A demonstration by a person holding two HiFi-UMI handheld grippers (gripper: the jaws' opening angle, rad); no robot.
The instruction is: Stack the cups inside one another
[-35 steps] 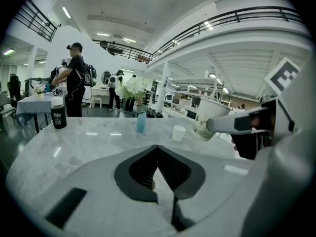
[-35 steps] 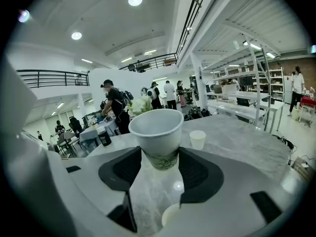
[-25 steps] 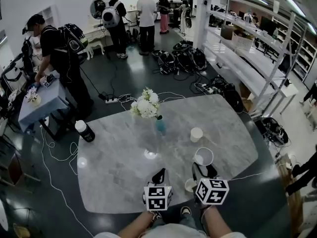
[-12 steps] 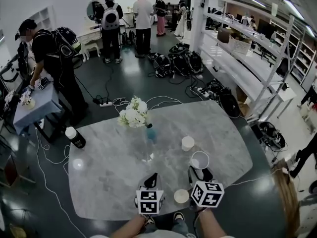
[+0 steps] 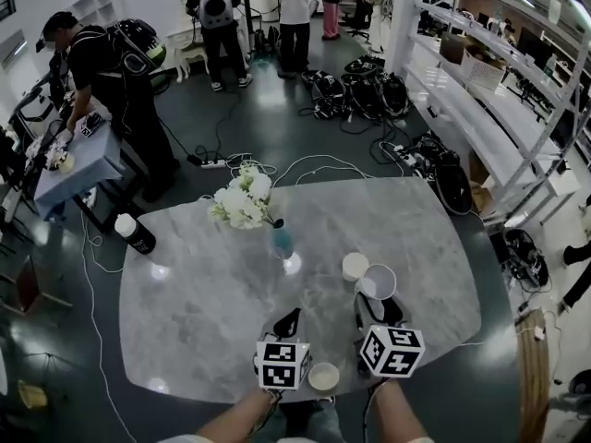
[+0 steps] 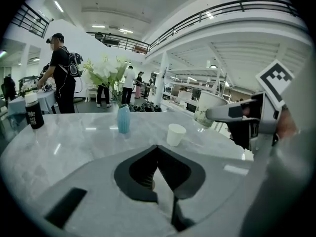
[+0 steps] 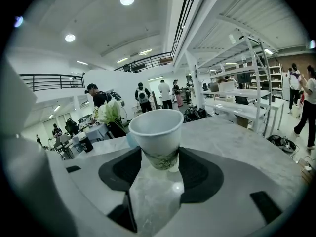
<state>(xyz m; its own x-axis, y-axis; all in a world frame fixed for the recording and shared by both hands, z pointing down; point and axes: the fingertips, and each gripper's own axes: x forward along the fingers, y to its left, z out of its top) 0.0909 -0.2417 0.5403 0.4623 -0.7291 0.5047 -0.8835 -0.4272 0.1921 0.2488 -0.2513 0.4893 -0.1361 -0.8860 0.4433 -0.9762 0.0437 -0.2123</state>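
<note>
My right gripper is shut on a white paper cup with a green print, holding it by its lower part, mouth up. It hangs close beside a second white cup that stands upright on the marble table. A third cup sits near the table's front edge, between my two grippers. My left gripper is shut and holds nothing, low over the table. In the left gripper view the standing cup lies ahead, and the held cup is at the right.
A blue vase with white flowers stands mid-table, just left of the cups. A dark bottle stands at the far left edge. People, bags and cables fill the floor beyond; white shelving runs along the right.
My right gripper has carried its cup closer to the standing cup. The head view has shifted, and the left gripper keeps its place beside the front cup.
</note>
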